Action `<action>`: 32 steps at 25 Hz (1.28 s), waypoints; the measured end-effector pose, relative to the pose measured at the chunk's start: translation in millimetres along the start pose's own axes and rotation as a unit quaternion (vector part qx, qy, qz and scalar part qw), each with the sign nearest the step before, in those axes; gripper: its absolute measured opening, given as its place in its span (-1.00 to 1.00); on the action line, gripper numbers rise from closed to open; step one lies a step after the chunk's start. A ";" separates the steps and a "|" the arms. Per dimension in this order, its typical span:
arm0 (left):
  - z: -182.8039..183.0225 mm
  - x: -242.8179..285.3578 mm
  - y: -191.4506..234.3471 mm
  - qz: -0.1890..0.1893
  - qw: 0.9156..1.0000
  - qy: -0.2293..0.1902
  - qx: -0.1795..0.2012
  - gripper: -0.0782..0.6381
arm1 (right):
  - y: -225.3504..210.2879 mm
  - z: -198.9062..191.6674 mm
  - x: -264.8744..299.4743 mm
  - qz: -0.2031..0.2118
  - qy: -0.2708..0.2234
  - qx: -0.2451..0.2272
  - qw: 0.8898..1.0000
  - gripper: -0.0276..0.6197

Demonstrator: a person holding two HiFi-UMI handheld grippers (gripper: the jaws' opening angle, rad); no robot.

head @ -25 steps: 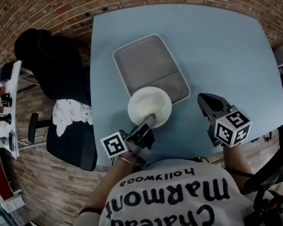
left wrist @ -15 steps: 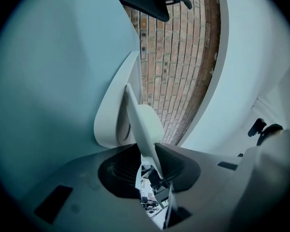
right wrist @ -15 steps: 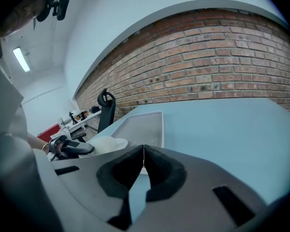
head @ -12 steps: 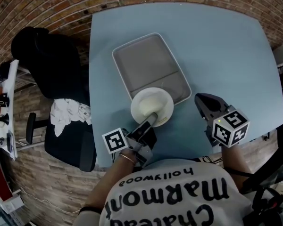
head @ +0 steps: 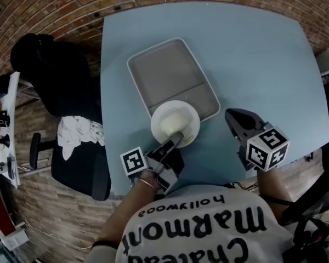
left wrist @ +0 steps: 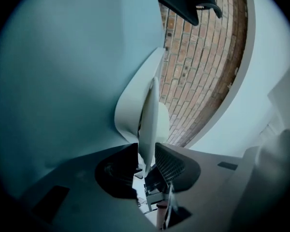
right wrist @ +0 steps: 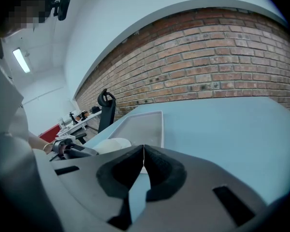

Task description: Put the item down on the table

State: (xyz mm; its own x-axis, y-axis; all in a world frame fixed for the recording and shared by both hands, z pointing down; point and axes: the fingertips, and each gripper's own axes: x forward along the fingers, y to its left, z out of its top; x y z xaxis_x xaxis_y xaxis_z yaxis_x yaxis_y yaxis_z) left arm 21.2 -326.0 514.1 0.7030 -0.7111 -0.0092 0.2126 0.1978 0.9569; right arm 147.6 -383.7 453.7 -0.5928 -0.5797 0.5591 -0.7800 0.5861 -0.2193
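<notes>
Both grippers are held low, close to the body.
The left gripper [head: 174,139] is clamped on the rim of a bowl [head: 172,119], forearm angled inward. The right gripper [head: 236,118] is held off to the side, jaws pressed together.

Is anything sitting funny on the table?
Yes: the white bowl, pinched at its rim by the left gripper, is half over the near corner of the tray, half over the table. Nothing spilled.

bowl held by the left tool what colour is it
Plain creamy white, no pattern; the bowl shows best in the head view.
</notes>
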 end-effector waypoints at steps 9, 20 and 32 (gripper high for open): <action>7.2 -1.7 1.6 -0.005 0.996 -0.045 -0.079 -0.47 | 4.5 -0.2 -3.8 0.007 0.000 -0.004 1.000 -0.88; 11.0 -44.9 -9.7 0.024 0.995 -0.096 -0.032 -0.10 | 9.7 3.6 -15.0 0.009 -0.010 -0.014 1.000 -0.88; 16.9 -86.2 -85.1 0.043 0.951 -0.138 0.273 -0.40 | 32.0 14.0 -38.4 0.048 -0.036 -0.051 0.997 -0.88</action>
State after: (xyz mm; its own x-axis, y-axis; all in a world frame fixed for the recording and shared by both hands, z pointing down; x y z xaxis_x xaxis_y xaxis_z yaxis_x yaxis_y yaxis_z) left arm -68.9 -292.9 438.4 0.4803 -0.8733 0.0808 -0.2748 -0.0624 0.9595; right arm 142.6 -350.7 414.0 -0.6799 -0.5545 0.4798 -0.6962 0.6936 -0.1850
